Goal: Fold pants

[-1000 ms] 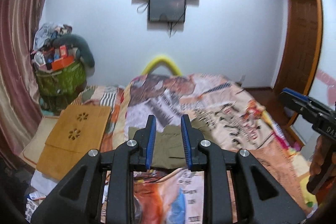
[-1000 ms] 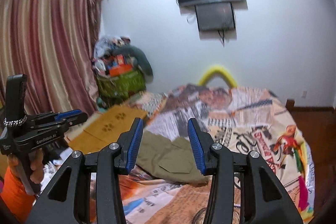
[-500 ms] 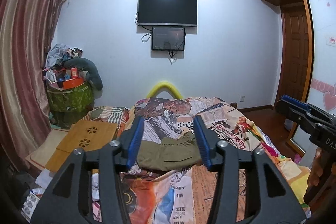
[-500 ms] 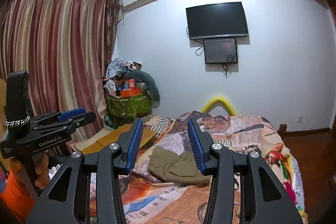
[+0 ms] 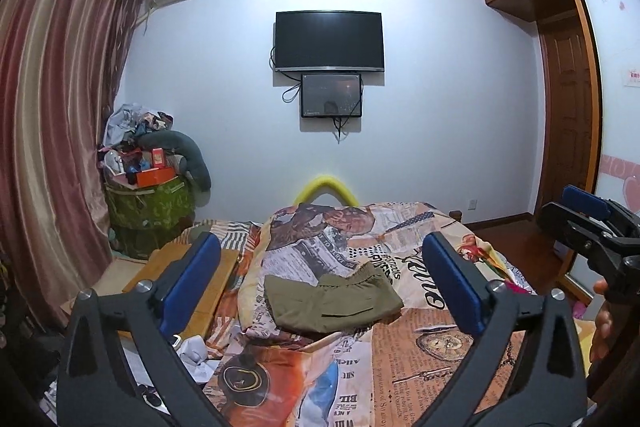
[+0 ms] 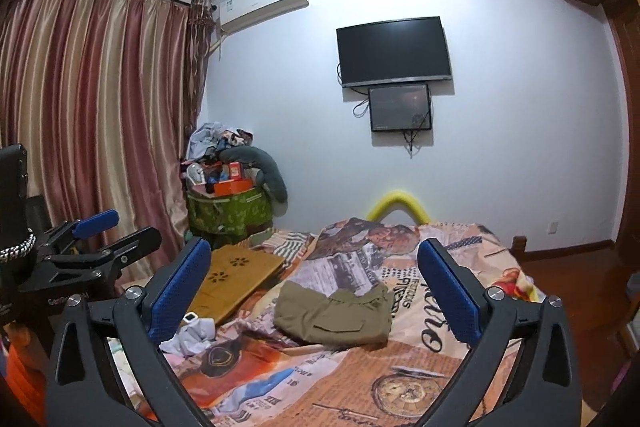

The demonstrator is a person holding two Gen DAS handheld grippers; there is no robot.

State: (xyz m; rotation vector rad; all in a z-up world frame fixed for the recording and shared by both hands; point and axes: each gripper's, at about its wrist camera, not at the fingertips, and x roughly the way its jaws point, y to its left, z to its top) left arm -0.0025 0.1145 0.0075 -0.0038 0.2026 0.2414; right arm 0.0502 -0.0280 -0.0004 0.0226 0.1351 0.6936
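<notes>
Olive-green pants (image 5: 332,303) lie folded in a compact bundle on the patterned bedspread (image 5: 440,355), in the middle of the bed. My left gripper (image 5: 320,247) hovers short of them, its jaws opening wide with nothing between the blue pads. In the right wrist view the same pants (image 6: 336,315) lie ahead of my right gripper (image 6: 314,251), whose jaws are also opening and hold nothing. Each view catches the other tool at its edge: the right gripper (image 5: 576,217) held by a hand, and the left gripper (image 6: 118,233).
A wooden lap board (image 6: 236,275) rests at the bed's left side beside crumpled white cloth (image 6: 192,337). A green basket (image 5: 148,207) piled with clutter stands by the curtain. A yellow foam arc (image 5: 324,185) marks the bed's far end. A wardrobe (image 5: 568,115) is on the right.
Both grippers pulled back from the pants and tilted upward, showing more wall and ceiling. Their jaws widened from narrow to fully spread. The pants stayed folded on the bed.
</notes>
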